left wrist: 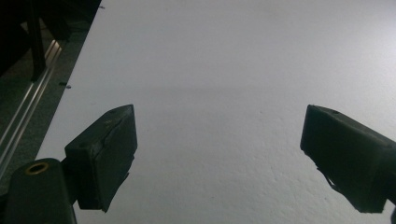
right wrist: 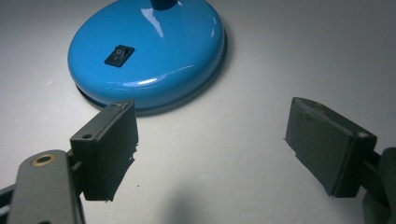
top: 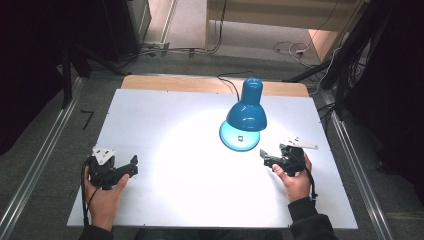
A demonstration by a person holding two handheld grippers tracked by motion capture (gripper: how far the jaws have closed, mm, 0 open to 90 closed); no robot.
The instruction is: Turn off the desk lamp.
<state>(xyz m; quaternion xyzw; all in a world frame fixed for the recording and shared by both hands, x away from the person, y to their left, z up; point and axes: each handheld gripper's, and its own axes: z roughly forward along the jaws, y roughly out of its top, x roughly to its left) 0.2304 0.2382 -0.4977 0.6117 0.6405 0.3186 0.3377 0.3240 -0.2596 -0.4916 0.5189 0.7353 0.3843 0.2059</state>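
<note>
A white tabletop [top: 165, 150] lay on a wooden board whose bare strip showed along the far edge, with grey carpeted floor [top: 45, 165] and metal rails [top: 35, 165] on both sides and dark curtains beyond. A blue desk lamp [top: 246, 112] stood right of centre toward the far side, its shade turned down and casting a bright pool of light on the surface; its black cord [top: 227, 82] ran off over the far edge. In the right gripper view the lamp's round base [right wrist: 149, 51] carried a black rocker switch [right wrist: 119, 55].

The left gripper [top: 131, 166] rested near the near left corner, held in a hand [top: 102, 197]; its jaws were spread wide with only bare tabletop between them. The right gripper [top: 265, 157], held in the other hand [top: 295, 180], sat just near and right of the lamp base, its jaws also spread wide and holding nothing, apart from the base.

The middle and near part of the tabletop lay open between the two grippers.
</note>
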